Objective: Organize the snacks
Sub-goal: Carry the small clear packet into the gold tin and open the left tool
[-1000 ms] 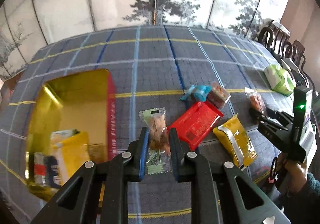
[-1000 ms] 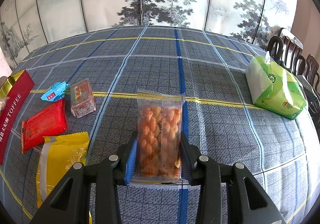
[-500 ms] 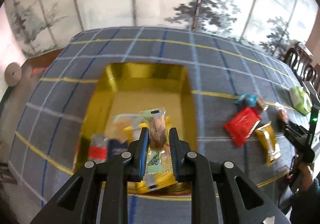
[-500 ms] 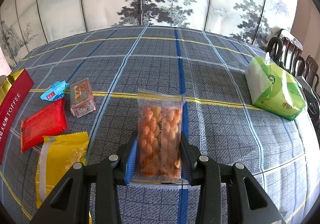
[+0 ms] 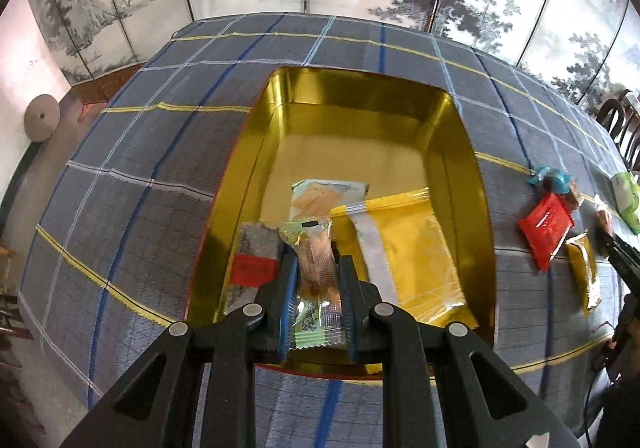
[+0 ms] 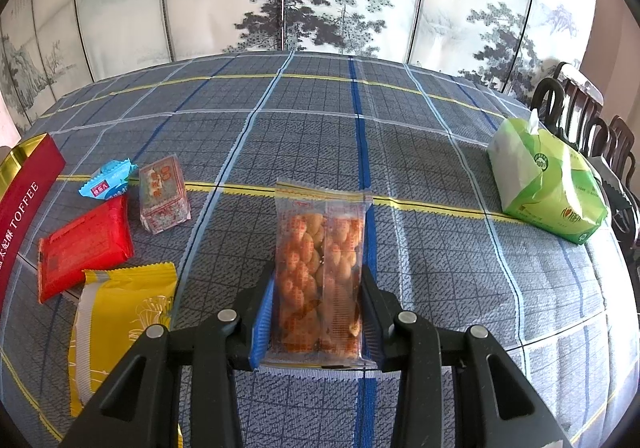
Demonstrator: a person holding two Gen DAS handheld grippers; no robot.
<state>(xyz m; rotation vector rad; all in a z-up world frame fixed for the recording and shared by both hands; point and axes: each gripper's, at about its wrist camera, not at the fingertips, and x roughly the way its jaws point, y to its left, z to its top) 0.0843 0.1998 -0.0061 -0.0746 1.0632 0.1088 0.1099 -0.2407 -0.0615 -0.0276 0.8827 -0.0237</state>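
Over the gold tin (image 5: 256, 151), the left gripper (image 5: 316, 288) clenches a clear-wrapped biscuit (image 5: 318, 268) above packets inside it; the right gripper (image 6: 318, 300) grasps a twisted-cracker packet (image 6: 320, 268), well right of the tin, beyond red packet (image 6: 86, 244) and yellow packet (image 6: 120, 324).

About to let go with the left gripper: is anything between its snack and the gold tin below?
No lid or barrier. The left gripper holds the clear snack packet over the open gold tin; only packets already inside lie beneath.

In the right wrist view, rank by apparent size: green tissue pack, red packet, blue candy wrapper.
Largest to smallest:
1. green tissue pack
2. red packet, though it lies nearer the camera, so the gap is unsure
3. blue candy wrapper
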